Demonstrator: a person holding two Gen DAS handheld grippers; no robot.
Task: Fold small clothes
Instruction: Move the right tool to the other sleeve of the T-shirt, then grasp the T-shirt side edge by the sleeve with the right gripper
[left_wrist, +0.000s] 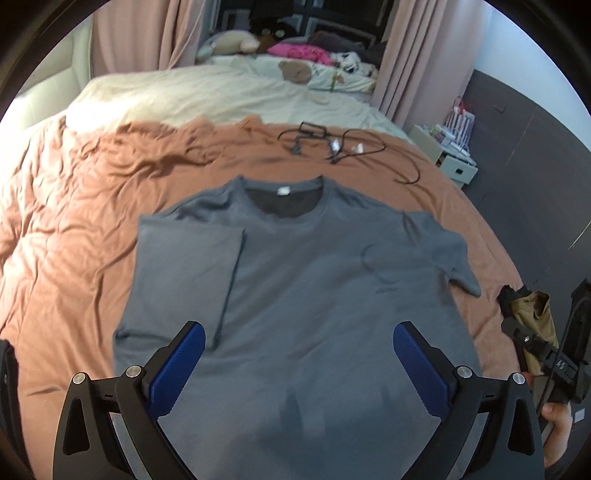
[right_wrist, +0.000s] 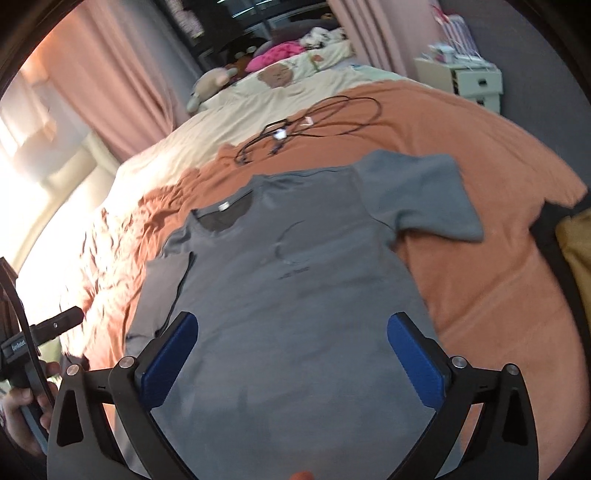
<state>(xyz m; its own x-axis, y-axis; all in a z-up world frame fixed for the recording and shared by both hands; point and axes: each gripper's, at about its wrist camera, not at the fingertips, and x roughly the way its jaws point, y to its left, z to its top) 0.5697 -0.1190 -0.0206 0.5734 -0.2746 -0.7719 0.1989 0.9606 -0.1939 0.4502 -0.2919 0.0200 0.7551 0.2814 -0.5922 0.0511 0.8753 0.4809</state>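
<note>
A grey-blue T-shirt (left_wrist: 299, 295) lies face up on the orange bedspread (left_wrist: 74, 221), collar away from me. Its left sleeve is folded in over the body; its right sleeve (right_wrist: 421, 195) lies spread out flat. My left gripper (left_wrist: 299, 332) hovers open above the shirt's lower half, blue pads wide apart, nothing between them. My right gripper (right_wrist: 291, 325) is also open over the same shirt (right_wrist: 295, 295), with empty jaws. The right tool's body shows at the far right edge of the left wrist view, held by a hand.
Black cables with small plugs (left_wrist: 332, 144) lie on the bedspread beyond the collar. Cream bedding, soft toys and pink clothes (left_wrist: 299, 51) sit farther back. A white drawer unit (right_wrist: 476, 81) stands by the dark wall. Pink curtains (right_wrist: 110, 85) hang behind.
</note>
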